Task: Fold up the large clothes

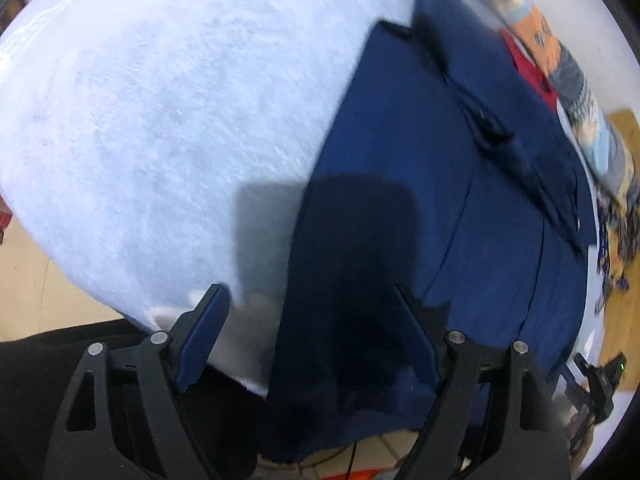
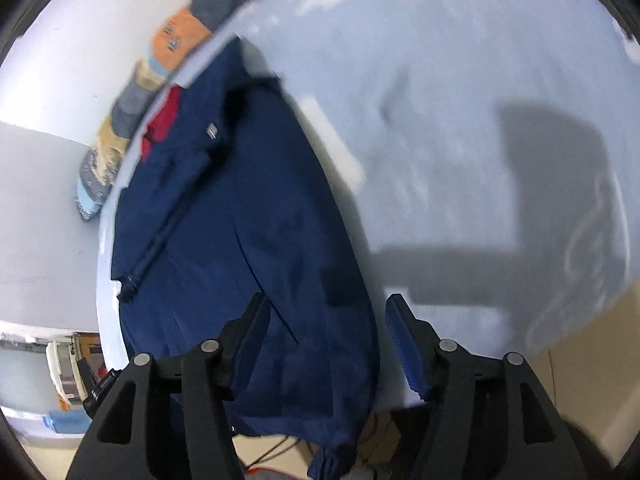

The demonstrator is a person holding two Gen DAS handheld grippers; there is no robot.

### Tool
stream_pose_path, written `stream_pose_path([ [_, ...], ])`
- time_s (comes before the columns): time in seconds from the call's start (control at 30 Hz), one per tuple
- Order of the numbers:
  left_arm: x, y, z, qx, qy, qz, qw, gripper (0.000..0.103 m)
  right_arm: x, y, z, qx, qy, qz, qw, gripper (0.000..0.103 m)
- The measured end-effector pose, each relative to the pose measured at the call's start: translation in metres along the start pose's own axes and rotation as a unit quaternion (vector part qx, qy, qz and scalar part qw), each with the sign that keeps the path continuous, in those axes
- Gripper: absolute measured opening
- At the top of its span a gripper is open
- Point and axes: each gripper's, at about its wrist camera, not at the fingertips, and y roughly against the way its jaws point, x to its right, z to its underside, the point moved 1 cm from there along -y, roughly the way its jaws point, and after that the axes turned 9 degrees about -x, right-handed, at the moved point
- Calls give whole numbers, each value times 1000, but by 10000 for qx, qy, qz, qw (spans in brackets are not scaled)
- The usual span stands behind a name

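Note:
A large navy blue garment point(image 1: 420, 184) lies spread on a pale blue fleece surface point(image 1: 160, 120), its hem hanging over the near edge. My left gripper point(image 1: 308, 292) is open just above the garment's near left edge, its fingers apart and empty. In the right wrist view the same garment point(image 2: 240, 220) runs from the far left to the near edge, with a dark collar and a small label. My right gripper point(image 2: 326, 304) is open over the garment's near right edge, holding nothing.
A patterned multicoloured cloth point(image 1: 580, 92) and a red item point(image 1: 528, 68) lie beyond the garment at the surface's far side; both show in the right wrist view point(image 2: 132, 112). Beige floor point(image 1: 36, 292) and cables point(image 2: 276, 452) lie below the near edge.

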Motion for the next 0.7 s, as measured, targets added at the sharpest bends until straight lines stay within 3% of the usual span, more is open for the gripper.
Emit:
stream_pose_path([
  [0.23, 0, -1, 13, -463, -609, -511, 9958, 81, -18, -45, 54, -1214, 94, 562, 9910, 61],
  [0.4, -8, -25, 28, -1334, -991, -460, 9850, 81, -32, -71, 53, -1664, 222, 937, 9813, 60],
  [0.47, -6, -37, 34, -1548, -1163, -474, 9799, 81, -36, -79, 49, -1783, 244, 999, 9786, 58],
  [0.5, -5, -43, 37, -1641, -1229, -470, 9776, 81, -38, -81, 48, -1818, 280, 1012, 9777, 45],
  [0.53, -3, -48, 41, -1685, -1293, -491, 9759, 75, -41, -83, 48, -1830, 323, 1026, 9772, 24],
  [0.57, 0, -50, 43, -1689, -1368, -499, 9748, 43, -43, -83, 47, -1806, 347, 1056, 9773, 21],
  [0.6, 4, -52, 46, -1705, -1439, -453, 9737, 26, -41, -80, 49, -1769, 412, 986, 9784, 19],
  [0.7, 20, -43, 57, -1523, -1658, -572, 9726, 22, -52, -68, 52, -1590, 636, 867, 9814, 13],
])
